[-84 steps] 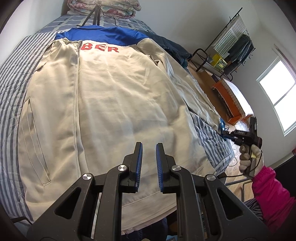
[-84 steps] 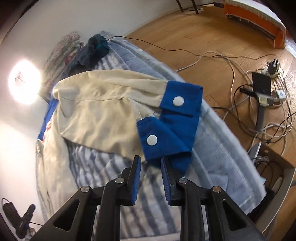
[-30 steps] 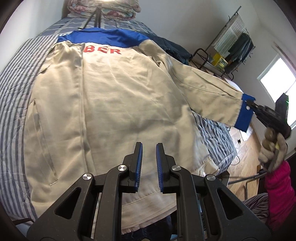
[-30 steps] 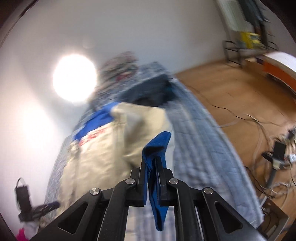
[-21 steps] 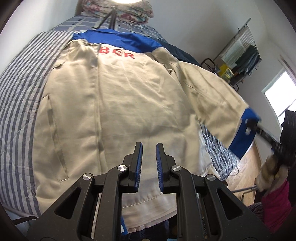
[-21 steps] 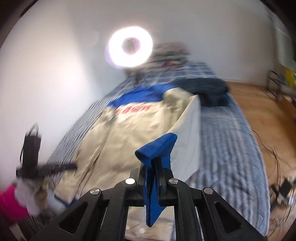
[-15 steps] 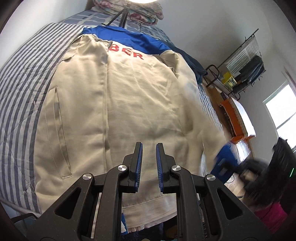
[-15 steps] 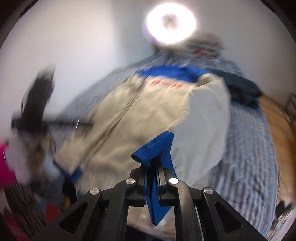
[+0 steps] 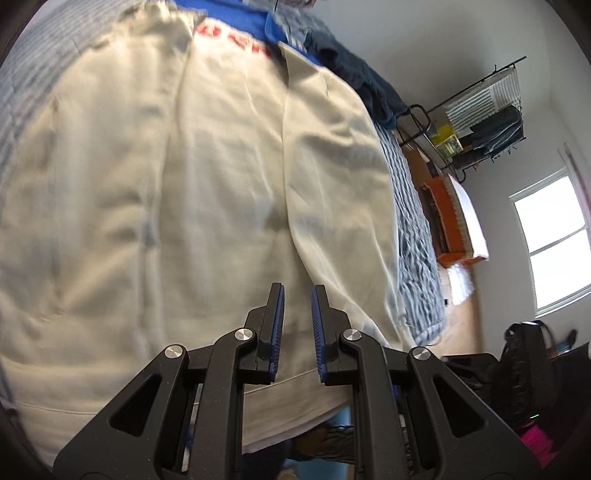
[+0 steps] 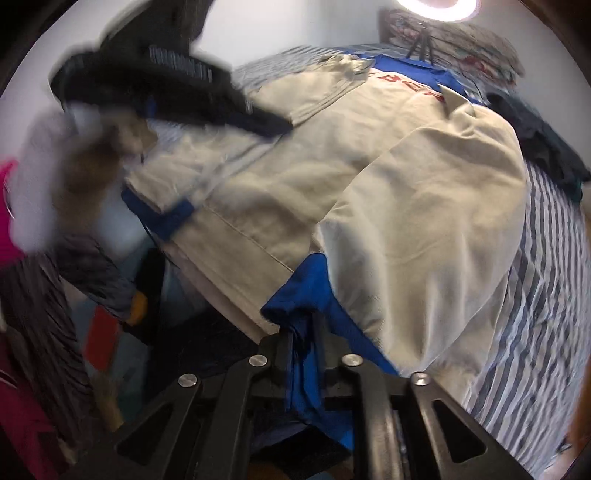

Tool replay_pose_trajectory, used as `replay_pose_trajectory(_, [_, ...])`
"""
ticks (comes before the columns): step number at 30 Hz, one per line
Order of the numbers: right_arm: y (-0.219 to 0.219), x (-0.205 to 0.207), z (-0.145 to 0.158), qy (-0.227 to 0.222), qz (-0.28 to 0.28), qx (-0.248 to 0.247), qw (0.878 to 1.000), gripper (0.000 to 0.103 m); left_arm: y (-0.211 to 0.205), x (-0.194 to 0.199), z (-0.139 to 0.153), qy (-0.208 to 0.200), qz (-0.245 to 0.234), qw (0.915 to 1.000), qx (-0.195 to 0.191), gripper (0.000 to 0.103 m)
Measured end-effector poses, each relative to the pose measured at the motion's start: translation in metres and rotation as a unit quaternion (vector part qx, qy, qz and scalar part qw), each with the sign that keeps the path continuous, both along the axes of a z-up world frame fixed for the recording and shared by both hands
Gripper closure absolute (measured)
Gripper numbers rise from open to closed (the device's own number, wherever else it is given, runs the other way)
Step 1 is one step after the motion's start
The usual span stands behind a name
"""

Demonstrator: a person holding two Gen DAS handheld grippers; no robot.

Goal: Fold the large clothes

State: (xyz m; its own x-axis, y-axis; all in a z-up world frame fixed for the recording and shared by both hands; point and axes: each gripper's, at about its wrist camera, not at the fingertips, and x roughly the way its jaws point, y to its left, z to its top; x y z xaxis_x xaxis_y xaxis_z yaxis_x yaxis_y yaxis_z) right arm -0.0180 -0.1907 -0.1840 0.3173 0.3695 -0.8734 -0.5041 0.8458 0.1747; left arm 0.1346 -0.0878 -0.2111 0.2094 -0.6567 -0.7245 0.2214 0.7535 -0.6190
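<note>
A large cream jacket (image 9: 207, 192) with a blue yoke and red letters lies spread on a striped bed. Its right sleeve (image 9: 332, 177) is folded down along the jacket's right side. My left gripper (image 9: 297, 314) is open and empty, hovering over the jacket near its hem. My right gripper (image 10: 303, 332) is shut on the blue cuff (image 10: 306, 288) of that sleeve, low at the hem end of the jacket (image 10: 369, 177). The left gripper (image 10: 177, 85) appears blurred in the right wrist view, over the jacket's left side.
The striped bedsheet (image 10: 546, 258) shows right of the jacket. Dark blue clothes (image 9: 354, 77) lie near the bed's head. A clothes rack (image 9: 487, 110) and an orange-edged mattress (image 9: 454, 221) stand beyond the bed by a window. A ring light (image 10: 436, 5) shines above the pillows.
My right gripper has swung the cuff from out at the bed's right side to the foot of the bed, laying the sleeve along the jacket. My left gripper has dropped closer to the jacket.
</note>
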Motion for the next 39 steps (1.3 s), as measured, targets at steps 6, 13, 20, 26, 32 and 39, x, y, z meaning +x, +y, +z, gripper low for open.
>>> replay_pose_trajectory(6, [-0.063, -0.002, 0.036, -0.012, -0.057, 0.148, 0.987, 0.069, -0.022, 0.009, -0.025, 0.052, -0.004, 0.9981, -0.033, 0.083])
replay_pose_trajectory(13, [-0.151, 0.035, -0.002, 0.049, -0.234, 0.188, 0.952, 0.067, -0.037, 0.014, -0.045, 0.063, 0.007, 0.9977, -0.023, 0.071])
replay_pose_trajectory(20, [-0.181, 0.086, -0.031, 0.091, -0.281, 0.255, 0.921, 0.066, -0.047, 0.015, -0.053, 0.059, 0.005, 0.9979, -0.023, 0.095])
replay_pose_trajectory(26, [-0.191, 0.132, -0.036, 0.087, -0.298, 0.263, 0.913, 0.054, -0.051, 0.002, -0.045, 0.022, 0.005, 0.9997, -0.009, 0.101])
replay_pose_trajectory(32, [-0.198, 0.179, -0.019, 0.047, -0.307, 0.246, 0.918, 0.054, -0.049, -0.012, -0.036, 0.016, -0.007, 0.9998, -0.001, 0.101])
replay_pose_trajectory(39, [-0.211, 0.233, 0.01, -0.005, -0.299, 0.237, 0.924, 0.054, -0.043, 0.018, -0.01, -0.019, 0.021, 0.9996, 0.003, 0.049])
